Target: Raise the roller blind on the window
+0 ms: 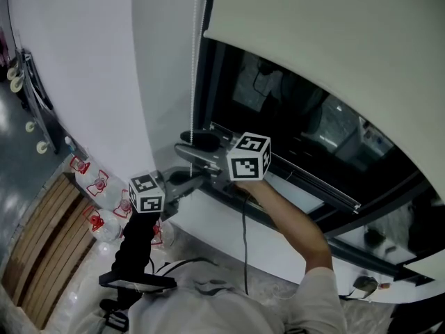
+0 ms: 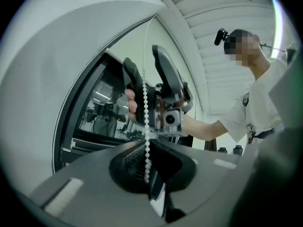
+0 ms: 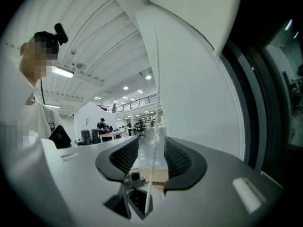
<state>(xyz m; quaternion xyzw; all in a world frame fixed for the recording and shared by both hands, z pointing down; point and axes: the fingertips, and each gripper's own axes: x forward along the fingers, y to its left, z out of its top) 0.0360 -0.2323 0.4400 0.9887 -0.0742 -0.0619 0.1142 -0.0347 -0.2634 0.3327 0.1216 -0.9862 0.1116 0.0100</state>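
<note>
Hand over hand at the window: your left gripper [image 2: 147, 150] is clamped tight on the white beaded pull chain [image 2: 145, 112]. Its two dark jaws are pressed together with the beads pinched between them, a hold that looks meant to take the blind's weight so the chain cannot run back. Your right gripper [image 3: 151, 148] sits just above it on the same chain with its jaws spread. The beads hang through the gap touching neither jaw, so it grips nothing. That pairing reads as the changeover in a pull, with one gripper anchoring while the other is free to find a new bite.

Both grippers point roughly level at the chain, which hangs straight down beside the dark metal window frame [image 1: 208, 96], next to the white wall [image 1: 90, 68]. The cream fabric roller blind [image 1: 334, 40] covers the upper part of the dark window glass [image 1: 299, 110], leaving a broad band of pane bare below its bottom edge. The raise appears partly done, with more chain to draw. Close the right gripper squarely on the beads before the left lets go, or the blind may drop back.
</note>
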